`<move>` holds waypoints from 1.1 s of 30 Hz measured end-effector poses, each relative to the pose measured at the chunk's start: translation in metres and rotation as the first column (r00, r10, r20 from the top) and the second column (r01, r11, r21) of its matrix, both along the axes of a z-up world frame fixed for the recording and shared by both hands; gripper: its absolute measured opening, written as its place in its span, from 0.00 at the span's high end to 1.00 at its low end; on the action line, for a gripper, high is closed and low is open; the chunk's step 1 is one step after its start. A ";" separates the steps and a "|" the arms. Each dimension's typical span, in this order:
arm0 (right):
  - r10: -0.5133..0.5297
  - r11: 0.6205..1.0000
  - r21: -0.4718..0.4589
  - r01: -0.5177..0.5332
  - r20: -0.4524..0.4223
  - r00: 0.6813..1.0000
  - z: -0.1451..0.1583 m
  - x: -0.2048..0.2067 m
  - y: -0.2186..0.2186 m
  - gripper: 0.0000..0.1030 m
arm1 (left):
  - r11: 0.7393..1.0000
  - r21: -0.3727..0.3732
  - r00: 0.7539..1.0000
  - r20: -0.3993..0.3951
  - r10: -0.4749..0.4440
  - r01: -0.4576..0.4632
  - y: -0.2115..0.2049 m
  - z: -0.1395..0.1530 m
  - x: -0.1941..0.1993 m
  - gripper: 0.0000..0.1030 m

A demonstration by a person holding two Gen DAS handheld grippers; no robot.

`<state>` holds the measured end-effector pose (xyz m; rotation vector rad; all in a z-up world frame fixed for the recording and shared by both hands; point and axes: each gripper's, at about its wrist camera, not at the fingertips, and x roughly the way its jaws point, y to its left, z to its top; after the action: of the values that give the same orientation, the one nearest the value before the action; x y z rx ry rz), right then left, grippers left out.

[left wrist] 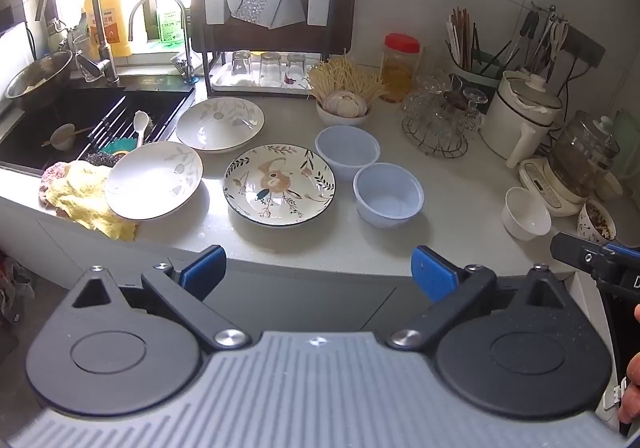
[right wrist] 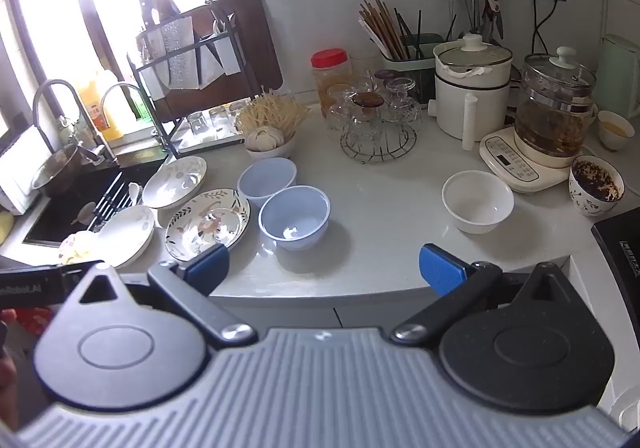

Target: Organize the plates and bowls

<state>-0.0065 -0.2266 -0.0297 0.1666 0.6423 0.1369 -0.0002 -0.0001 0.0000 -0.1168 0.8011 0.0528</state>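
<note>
On the pale worktop [left wrist: 440,184] lie three plates and three bowls, none stacked. The patterned plate [left wrist: 279,185] sits in the middle; a white plate [left wrist: 154,180] to its left rests partly on a yellow cloth [left wrist: 86,200] and looks tilted; a second leaf-printed plate [left wrist: 220,124] lies behind, near the sink [left wrist: 52,128]. Two pale blue bowls [left wrist: 388,195] stand just right of the patterned plate, close together, and a white bowl [left wrist: 526,213] sits well apart to the right. All look like glazed ceramic or hard plastic: stiff, smooth and likely slippery, and the plates would chip or break if dropped. Each is probably best taken by the rim, one pad inside and one outside, with the plates lifted at the near edge. The left hand-held gripper [left wrist: 318,274] hangs in front of the worktop edge with its jaws spread wide and empty, the patterned plate ahead of it and clear of the pads. The right hand-held gripper [right wrist: 324,272] is likewise spread and empty, with the nearer blue bowl [right wrist: 295,217] ahead and slightly left, and the white bowl ahead to the right.
</note>
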 end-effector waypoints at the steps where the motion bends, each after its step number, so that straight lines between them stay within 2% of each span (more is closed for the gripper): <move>1: -0.001 1.000 -0.001 0.001 -0.001 1.000 0.000 0.000 -0.001 0.00 | 1.000 0.000 1.000 0.000 -0.001 0.001 0.000 0.000 0.000 0.02; 8: -0.011 1.000 -0.007 0.011 -0.005 1.000 0.000 0.001 0.002 0.00 | 1.000 0.024 1.000 0.012 0.004 -0.004 -0.002 0.004 -0.003 0.02; 15: -0.009 1.000 0.006 0.009 0.005 1.000 -0.001 -0.002 0.006 0.00 | 1.000 0.011 1.000 0.018 0.003 -0.003 0.008 0.012 -0.003 0.02; 33: 0.008 1.000 -0.021 -0.008 0.005 1.000 0.002 0.002 0.007 0.00 | 1.000 0.012 1.000 0.015 0.025 -0.026 0.002 0.004 -0.001 0.02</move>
<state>-0.0040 -0.2193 -0.0274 0.1439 0.6390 0.1382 -0.0013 0.0019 0.0035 -0.1161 0.7842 0.0806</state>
